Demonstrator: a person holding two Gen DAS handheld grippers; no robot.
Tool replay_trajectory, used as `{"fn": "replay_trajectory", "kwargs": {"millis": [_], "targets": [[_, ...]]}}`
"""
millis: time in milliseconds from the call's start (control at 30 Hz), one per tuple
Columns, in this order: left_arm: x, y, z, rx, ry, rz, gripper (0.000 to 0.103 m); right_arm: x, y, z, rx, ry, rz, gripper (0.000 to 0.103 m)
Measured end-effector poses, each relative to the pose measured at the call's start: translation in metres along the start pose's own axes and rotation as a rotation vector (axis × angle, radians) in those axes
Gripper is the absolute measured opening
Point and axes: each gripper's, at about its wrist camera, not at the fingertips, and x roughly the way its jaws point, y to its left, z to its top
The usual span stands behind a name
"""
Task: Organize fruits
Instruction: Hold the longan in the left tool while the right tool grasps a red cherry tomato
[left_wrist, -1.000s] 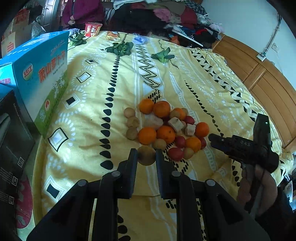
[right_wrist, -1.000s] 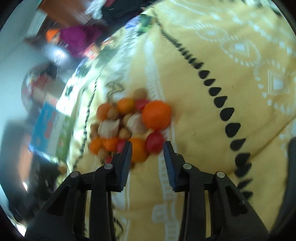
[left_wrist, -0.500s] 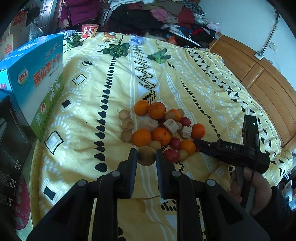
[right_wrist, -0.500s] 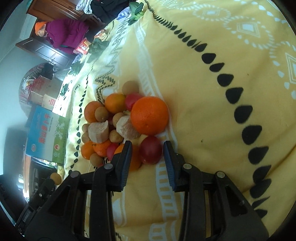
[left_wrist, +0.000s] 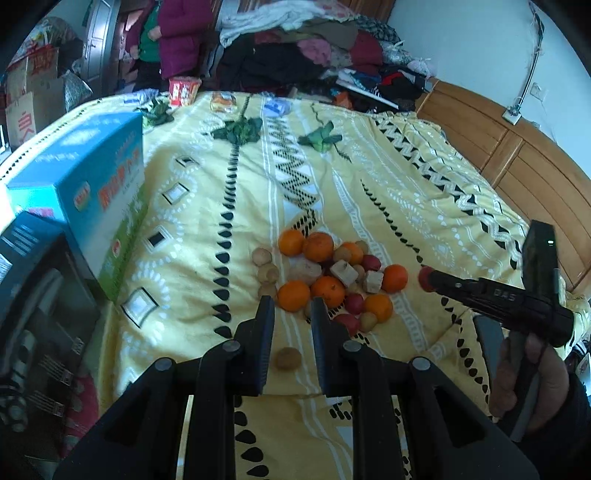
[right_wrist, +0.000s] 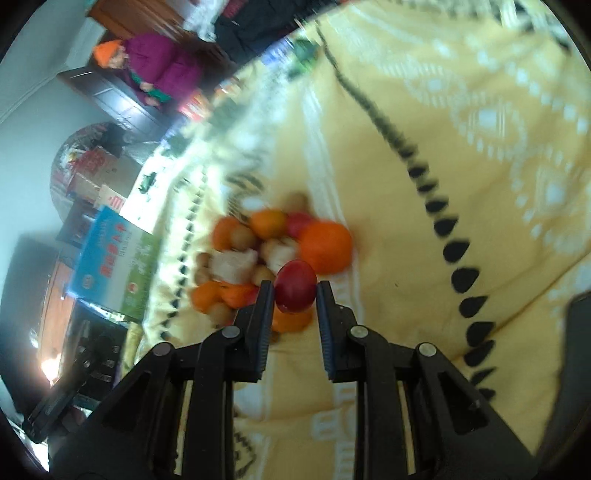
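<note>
A pile of oranges, red fruits, small brown fruits and pale chunks lies on the yellow bedspread. My left gripper hovers over the pile's near edge, its fingers close together with nothing between them. One brown fruit lies alone on the bed below it. My right gripper has its jaws closing, and the pads press on a red fruit held above the pile's big orange. In the left wrist view the right gripper carries the red fruit right of the pile.
A blue carton and a black box stand at the bed's left edge. Green leafy bunches lie at the far end. Piled clothes and a person in a purple coat are behind. A wooden headboard borders the right.
Both grippers have risen. The right one closed on a red fruit and lifted it off the pile. The brown fruit seen between the left fingertips now lies lower, on the bed.
</note>
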Motion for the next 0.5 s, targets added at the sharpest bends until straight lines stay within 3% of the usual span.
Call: {"fn": "replay_trajectory", "kwargs": {"millis": [233,333,500], "targets": [[-0.05,0.02,0.006,-0.011,-0.076,0.022,0.019,-0.041,0.076,-0.003,-0.191,-0.104,0.023,0.024],[-0.049,0.028,-0.002,-0.004,-0.046,-0.004,0.019,-0.046,0.085,-0.008,-0.199,-0.105,0.027,0.024],[0.001,0.023,-0.028,-0.004,0.084,-0.122,0.019,-0.043,0.074,-0.035,-0.156,-0.037,-0.001,0.024]]}}
